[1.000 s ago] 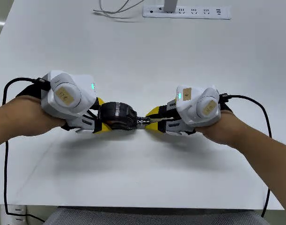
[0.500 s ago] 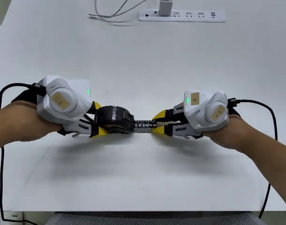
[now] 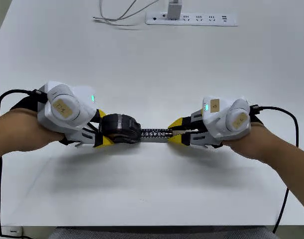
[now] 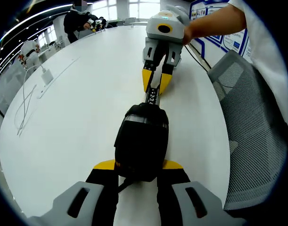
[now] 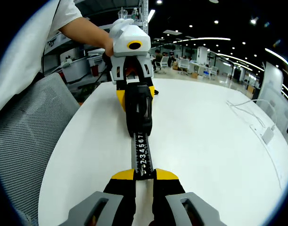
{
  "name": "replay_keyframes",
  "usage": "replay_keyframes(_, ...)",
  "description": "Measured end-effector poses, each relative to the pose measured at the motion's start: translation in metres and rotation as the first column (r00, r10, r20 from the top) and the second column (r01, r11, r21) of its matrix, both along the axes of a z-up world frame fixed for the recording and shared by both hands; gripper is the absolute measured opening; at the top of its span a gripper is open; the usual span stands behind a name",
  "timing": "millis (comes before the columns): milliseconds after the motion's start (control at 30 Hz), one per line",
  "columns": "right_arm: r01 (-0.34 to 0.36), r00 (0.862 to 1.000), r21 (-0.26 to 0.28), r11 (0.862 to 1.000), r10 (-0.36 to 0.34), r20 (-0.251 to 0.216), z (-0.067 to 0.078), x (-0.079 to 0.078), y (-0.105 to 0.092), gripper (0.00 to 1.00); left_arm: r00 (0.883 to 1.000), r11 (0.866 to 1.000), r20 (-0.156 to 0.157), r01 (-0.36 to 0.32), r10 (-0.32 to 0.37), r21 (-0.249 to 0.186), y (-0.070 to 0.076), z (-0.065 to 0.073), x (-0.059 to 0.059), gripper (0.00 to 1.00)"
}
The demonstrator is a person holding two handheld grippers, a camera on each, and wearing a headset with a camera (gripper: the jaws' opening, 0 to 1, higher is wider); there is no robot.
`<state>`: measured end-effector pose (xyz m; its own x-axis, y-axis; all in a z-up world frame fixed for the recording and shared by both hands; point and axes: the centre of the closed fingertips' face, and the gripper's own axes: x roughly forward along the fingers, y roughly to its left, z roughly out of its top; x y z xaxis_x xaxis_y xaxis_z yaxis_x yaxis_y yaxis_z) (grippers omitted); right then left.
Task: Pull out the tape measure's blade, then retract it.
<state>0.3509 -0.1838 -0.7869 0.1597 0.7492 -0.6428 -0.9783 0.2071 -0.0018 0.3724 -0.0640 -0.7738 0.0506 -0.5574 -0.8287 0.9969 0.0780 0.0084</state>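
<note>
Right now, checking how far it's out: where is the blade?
Head view, low centre: the blade runs from the tape measure case in the left gripper to the right gripper pinching its tip.

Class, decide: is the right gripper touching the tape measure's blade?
Touching. The right gripper view shows the right gripper shut on the end of the blade.

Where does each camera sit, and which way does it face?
Head view: on the person's head, looking down at the table; shows both forearms, left hand-held gripper, right hand-held gripper.
Left gripper view: on the left one, looking along its jaws holding the tape measure, toward the right one.
Right gripper view: the reverse, own jaws pinching the blade.
Both gripper views share the tape measure.
</note>
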Motion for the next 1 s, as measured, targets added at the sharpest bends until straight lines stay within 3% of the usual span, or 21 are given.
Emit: replay_keyframes(1000, 0.026, 1.0, -0.063, 0.998, -0.026, -0.01, 0.001, -0.009, -0.039, 0.08, 1.0, 1.0, 0.002, 0.005, -0.005, 0.001, -0.001, 0.0, -0.001, 0.26)
